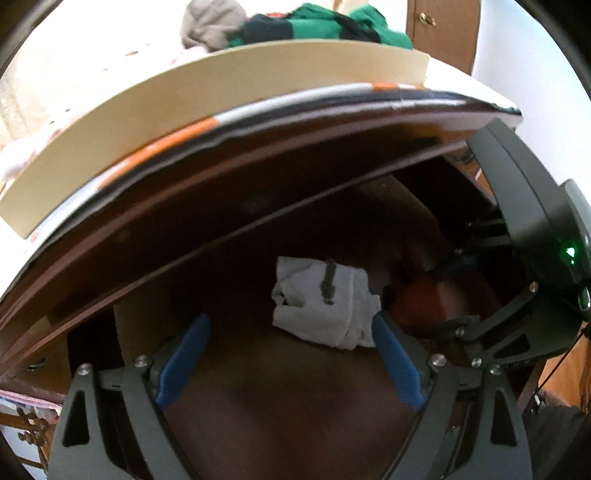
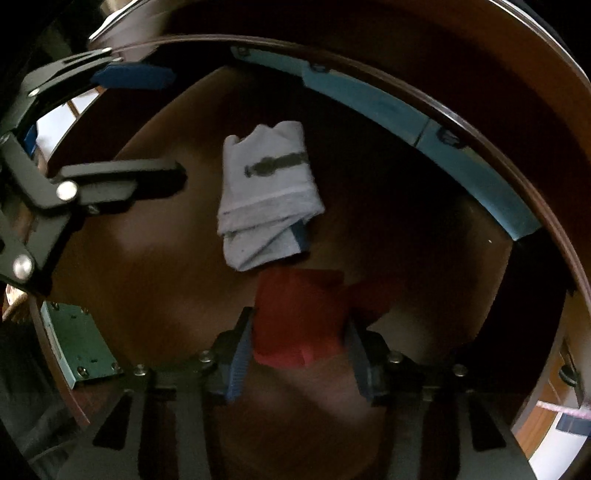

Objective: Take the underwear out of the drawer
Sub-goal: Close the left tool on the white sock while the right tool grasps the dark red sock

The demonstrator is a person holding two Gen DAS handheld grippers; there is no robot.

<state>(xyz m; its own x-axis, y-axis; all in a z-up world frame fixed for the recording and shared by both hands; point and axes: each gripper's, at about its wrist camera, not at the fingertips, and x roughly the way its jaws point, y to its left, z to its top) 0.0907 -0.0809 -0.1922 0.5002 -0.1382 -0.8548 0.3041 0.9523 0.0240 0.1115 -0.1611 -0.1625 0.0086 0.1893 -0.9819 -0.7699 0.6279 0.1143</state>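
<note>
Two folded pieces lie on the floor of an open dark wooden drawer [image 2: 147, 280]. One is white underwear [image 2: 266, 195] with a dark mark, the other red underwear [image 2: 299, 317] right beside it. My right gripper [image 2: 297, 347] points almost straight down, and its blue pads press on both sides of the red piece. My left gripper [image 1: 291, 325] is open, with the white underwear [image 1: 325, 302] just beyond its fingertips and nothing gripped. The red underwear [image 1: 421, 299] shows dimly to the right, under the right gripper's housing [image 1: 535, 229]. The left gripper [image 2: 179, 125] also appears at the upper left of the right wrist view.
The cabinet's top edge [image 1: 258, 162] overhangs the drawer. On it lie a cream board [image 1: 184, 122] and a pile of green and grey clothes [image 1: 306, 26]. A teal strip [image 2: 406, 118] runs along the drawer's wall. A metal lock plate [image 2: 77, 347] sits on its front.
</note>
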